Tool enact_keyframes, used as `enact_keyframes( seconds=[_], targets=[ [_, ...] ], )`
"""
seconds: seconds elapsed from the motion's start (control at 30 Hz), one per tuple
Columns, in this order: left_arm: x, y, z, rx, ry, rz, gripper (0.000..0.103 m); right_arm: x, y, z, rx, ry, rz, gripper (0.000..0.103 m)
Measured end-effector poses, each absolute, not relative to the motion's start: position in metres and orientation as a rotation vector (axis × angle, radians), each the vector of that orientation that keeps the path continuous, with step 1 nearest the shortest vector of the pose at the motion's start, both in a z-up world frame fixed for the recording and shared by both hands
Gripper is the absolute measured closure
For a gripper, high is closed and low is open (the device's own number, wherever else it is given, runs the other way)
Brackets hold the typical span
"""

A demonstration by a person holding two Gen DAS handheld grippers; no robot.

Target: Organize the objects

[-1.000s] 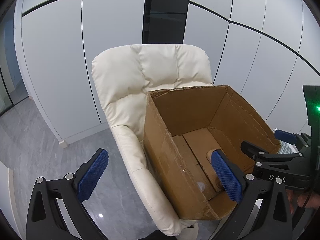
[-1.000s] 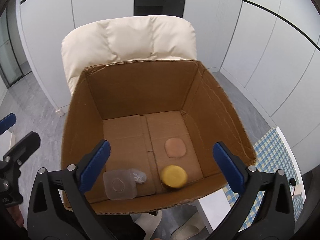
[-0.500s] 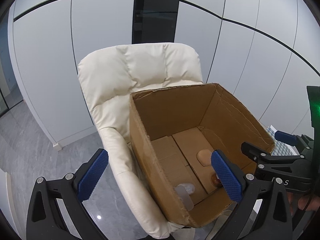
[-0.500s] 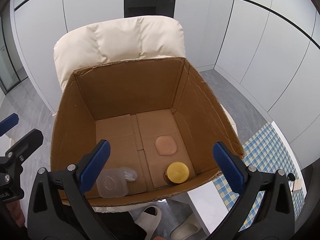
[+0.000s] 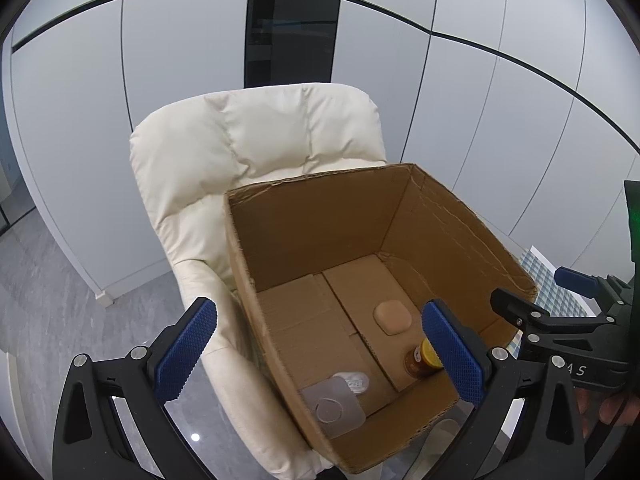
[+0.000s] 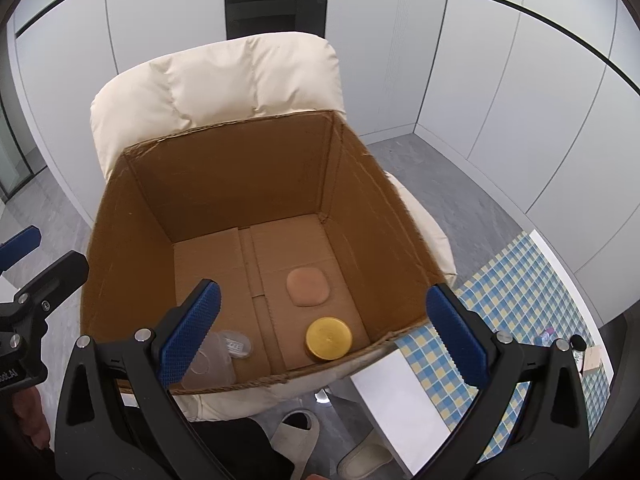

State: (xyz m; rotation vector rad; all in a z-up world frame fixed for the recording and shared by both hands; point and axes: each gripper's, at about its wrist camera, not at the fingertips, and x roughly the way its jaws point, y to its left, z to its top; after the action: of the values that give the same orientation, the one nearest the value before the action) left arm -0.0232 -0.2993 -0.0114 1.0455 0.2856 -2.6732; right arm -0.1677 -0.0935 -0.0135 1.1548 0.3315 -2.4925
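An open cardboard box [image 5: 256, 264] [image 6: 120, 240] sits on a cream padded chair [image 5: 248, 148] [image 6: 224, 88]. Inside lie a tan rounded pad [image 5: 393, 317] [image 6: 307, 287], a jar with a gold lid [image 5: 422, 359] [image 6: 329, 338], a clear square container [image 5: 332, 406] [image 6: 208, 368] and a small clear case [image 5: 354, 380] [image 6: 237, 345]. My left gripper [image 5: 320, 352] is open and empty, above the box's near left wall. My right gripper [image 6: 324, 344] is open and empty, above the box's near edge; it also shows in the left wrist view [image 5: 560, 312].
A table with a blue and yellow checked cloth [image 6: 500, 300] stands right of the chair, with small items [image 6: 576, 344] at its far end. Slippered feet [image 6: 296, 432] stand on grey floor below the box. White wall panels stand behind the chair.
Both grippers have risen and pulled back from the box, so more of its inside and the chair shows. Both stay open and empty. The objects in the box have not moved.
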Motion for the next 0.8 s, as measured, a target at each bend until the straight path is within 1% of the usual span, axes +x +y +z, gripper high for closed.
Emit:
enact_keyframes(
  seconds=[0.8],
  targets=[
    [-0.058, -0.240, -0.012, 1.088, 0.245, -2.767, 0.001, -0.182, -0.023, -0.014, 1.212, 0.271, -2.599, 0.000]
  ],
)
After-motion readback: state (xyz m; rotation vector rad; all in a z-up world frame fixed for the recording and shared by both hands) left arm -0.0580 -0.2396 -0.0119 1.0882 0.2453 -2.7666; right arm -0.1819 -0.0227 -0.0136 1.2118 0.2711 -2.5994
